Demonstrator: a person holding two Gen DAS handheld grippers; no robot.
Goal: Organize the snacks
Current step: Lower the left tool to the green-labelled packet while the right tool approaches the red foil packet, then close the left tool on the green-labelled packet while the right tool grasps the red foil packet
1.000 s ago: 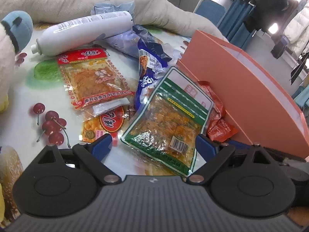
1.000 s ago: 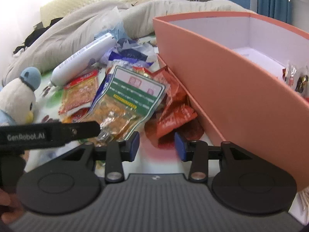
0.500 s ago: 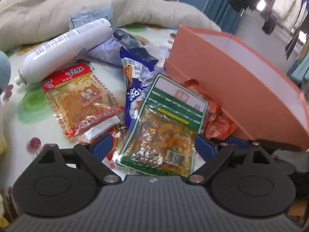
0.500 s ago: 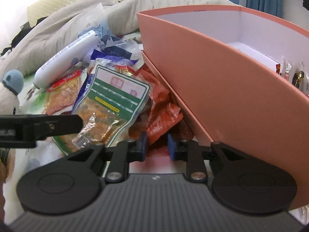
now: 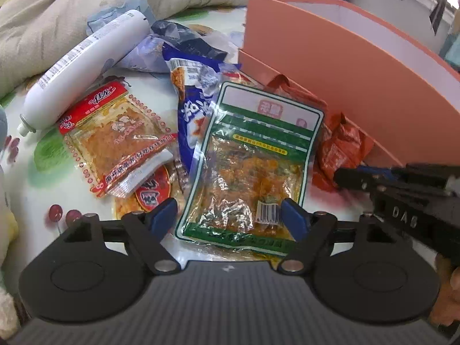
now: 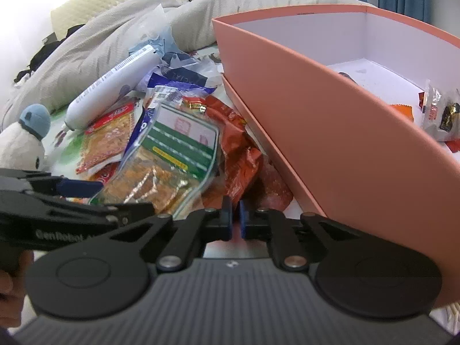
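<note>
A pile of snack packets lies on the fruit-print table beside an orange box (image 5: 359, 66). A green-bordered packet (image 5: 253, 172) lies on top, between the open jaws of my left gripper (image 5: 228, 215). A red-topped packet (image 5: 115, 138), a blue packet (image 5: 195, 109) and orange-red packets (image 5: 342, 149) lie around it. My right gripper (image 6: 235, 218) has its jaws nearly together, with nothing seen between them, at the near edge of the orange-red packets (image 6: 241, 158) by the box wall (image 6: 330, 132). It also shows in the left wrist view (image 5: 353, 179). Several snacks (image 6: 437, 115) lie in the box.
A white spray bottle (image 5: 83, 66) lies at the back left beside crumpled blue wrappers (image 5: 184, 40). A plush toy (image 6: 23, 141) sits at the left. A grey blanket (image 6: 115, 37) lies behind the pile. A box lid sits under the box (image 6: 258, 120).
My right gripper's jaws have closed from open to nearly together while moving in toward the orange-red packets. My left gripper has moved closer over the green-bordered packet, still open.
</note>
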